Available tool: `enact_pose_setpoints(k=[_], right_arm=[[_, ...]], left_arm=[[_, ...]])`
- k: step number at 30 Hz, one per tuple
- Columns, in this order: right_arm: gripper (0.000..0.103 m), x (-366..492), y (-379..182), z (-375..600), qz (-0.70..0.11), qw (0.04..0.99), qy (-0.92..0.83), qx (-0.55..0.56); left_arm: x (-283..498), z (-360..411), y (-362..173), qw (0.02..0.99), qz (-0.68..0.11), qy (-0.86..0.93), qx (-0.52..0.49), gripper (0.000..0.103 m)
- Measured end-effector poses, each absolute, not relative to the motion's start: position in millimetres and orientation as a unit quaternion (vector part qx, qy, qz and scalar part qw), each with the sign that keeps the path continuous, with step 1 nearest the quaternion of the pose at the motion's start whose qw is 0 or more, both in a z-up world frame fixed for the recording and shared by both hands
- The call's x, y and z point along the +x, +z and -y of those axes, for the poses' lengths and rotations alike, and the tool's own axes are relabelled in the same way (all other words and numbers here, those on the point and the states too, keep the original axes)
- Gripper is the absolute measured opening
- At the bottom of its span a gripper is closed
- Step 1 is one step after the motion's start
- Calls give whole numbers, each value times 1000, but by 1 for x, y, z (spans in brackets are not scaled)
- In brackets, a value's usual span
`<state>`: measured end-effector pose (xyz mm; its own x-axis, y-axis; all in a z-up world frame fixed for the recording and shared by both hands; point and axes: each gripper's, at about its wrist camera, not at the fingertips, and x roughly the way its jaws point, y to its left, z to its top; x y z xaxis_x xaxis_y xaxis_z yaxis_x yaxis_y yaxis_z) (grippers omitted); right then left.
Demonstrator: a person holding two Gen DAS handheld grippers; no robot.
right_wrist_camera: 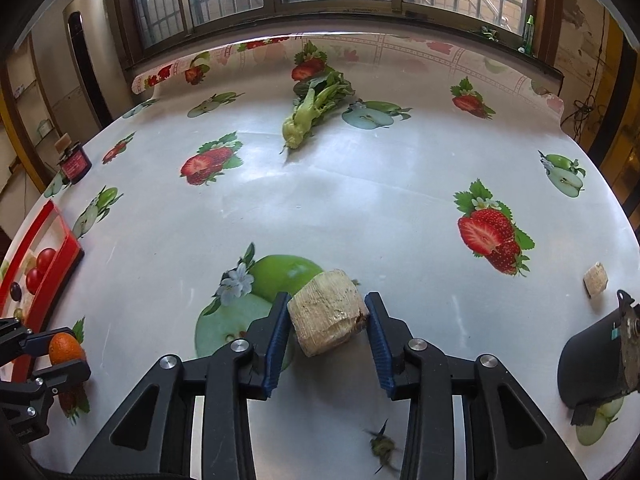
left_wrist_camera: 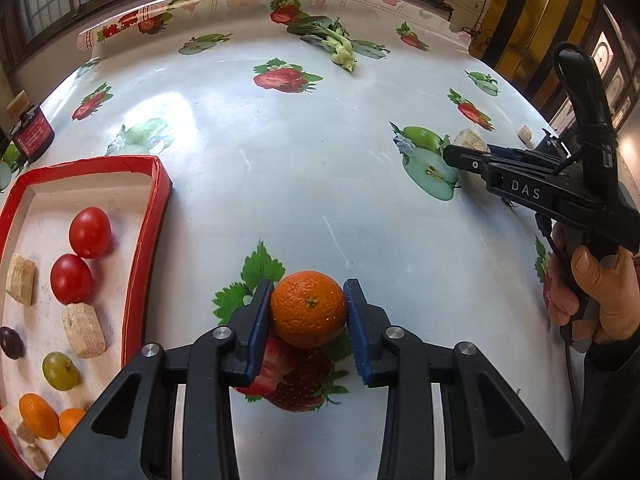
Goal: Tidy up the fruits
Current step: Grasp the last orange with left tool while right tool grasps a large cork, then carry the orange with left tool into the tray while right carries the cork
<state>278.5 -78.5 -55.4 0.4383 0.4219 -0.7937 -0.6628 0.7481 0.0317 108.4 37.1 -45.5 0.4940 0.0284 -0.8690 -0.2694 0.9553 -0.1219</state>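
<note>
An orange mandarin [left_wrist_camera: 308,310] sits on the fruit-print tablecloth between the blue pads of my left gripper [left_wrist_camera: 308,286], and both pads press its sides. My right gripper [right_wrist_camera: 328,298] is shut on a pale fibrous chunk [right_wrist_camera: 326,314] lying over a printed green apple. The left wrist view shows the right gripper [left_wrist_camera: 450,156] at the right, with the chunk [left_wrist_camera: 472,142] at its tip. At the left stands a red-rimmed tray [left_wrist_camera: 148,240] holding two cherry tomatoes [left_wrist_camera: 90,232], grapes, small oranges and pale chunks. The left gripper [right_wrist_camera: 60,354] with the mandarin [right_wrist_camera: 66,348] shows at the right wrist view's lower left.
A leafy green vegetable [right_wrist_camera: 308,112] lies at the far middle of the table. A red jar [right_wrist_camera: 74,164] stands at the far left edge. Another small pale chunk [right_wrist_camera: 596,280] and a black object [right_wrist_camera: 596,360] are at the right. A person's hand [left_wrist_camera: 592,292] holds the right gripper.
</note>
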Motion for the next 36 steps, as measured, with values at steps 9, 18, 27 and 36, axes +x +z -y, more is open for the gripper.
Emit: enact_pose_setpoints(k=[9, 18, 27, 36], right_arm=[[39, 205, -33, 86, -408, 821, 381, -123], [39, 139, -21, 75, -396, 802, 431, -122], [38, 99, -17, 56, -391, 787, 461, -128], [38, 72, -8, 31, -379, 774, 490, -131]], left_arm=[[63, -33, -21, 871, -468, 82, -127, 33], [19, -42, 1, 884, -439, 92, -133, 33], [-22, -60, 12, 889, -418, 109, -154, 33], [-59, -85, 15, 887, -404, 139, -174, 33]])
